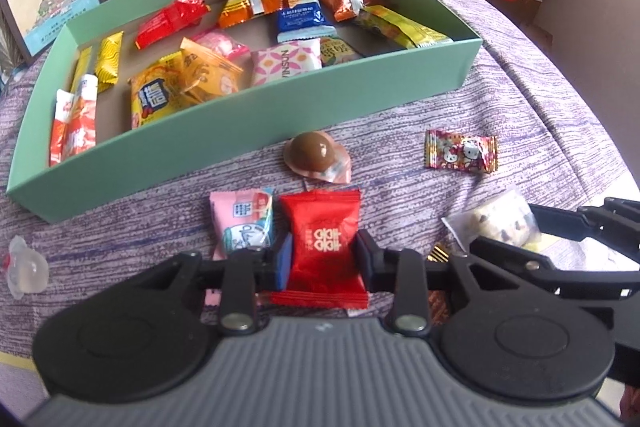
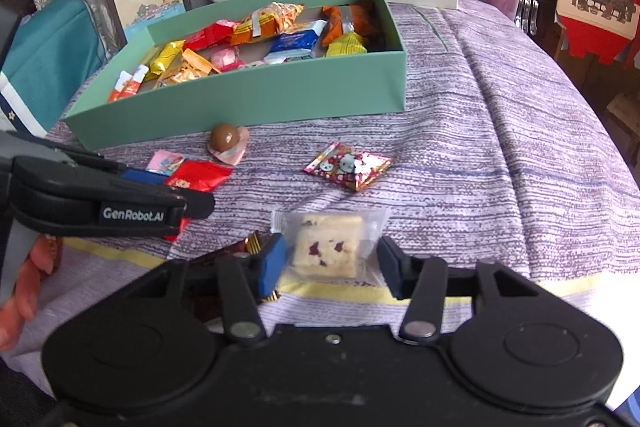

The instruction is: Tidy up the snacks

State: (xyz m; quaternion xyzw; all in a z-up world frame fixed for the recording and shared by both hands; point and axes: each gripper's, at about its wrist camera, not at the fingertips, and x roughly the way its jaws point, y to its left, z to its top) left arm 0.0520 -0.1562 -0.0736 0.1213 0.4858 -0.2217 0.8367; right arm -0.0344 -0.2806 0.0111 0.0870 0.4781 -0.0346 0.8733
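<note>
Glossy red foil packet [image 1: 322,247], pillow-shaped, crimped ends, lies flat on the purple woven cloth [image 2: 500,147], long axis running away from the camera toward the green card box [image 1: 248,131] of mixed wrapped snacks. Left gripper [image 1: 323,259] pads press its two sides. Right gripper [image 2: 332,261] straddles a clear-wrapped pale nougat block [image 2: 326,247]; contact uncertain. Printed cartons stand behind.

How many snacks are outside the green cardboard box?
7: clear jelly cup far left, pink packet, red foil packet between the left fingers, brown chocolate dome, Hello Kitty candy, clear-wrapped nougat square between the right fingers, dark gold-edged wrapper beside it. Others may be hidden.
</note>
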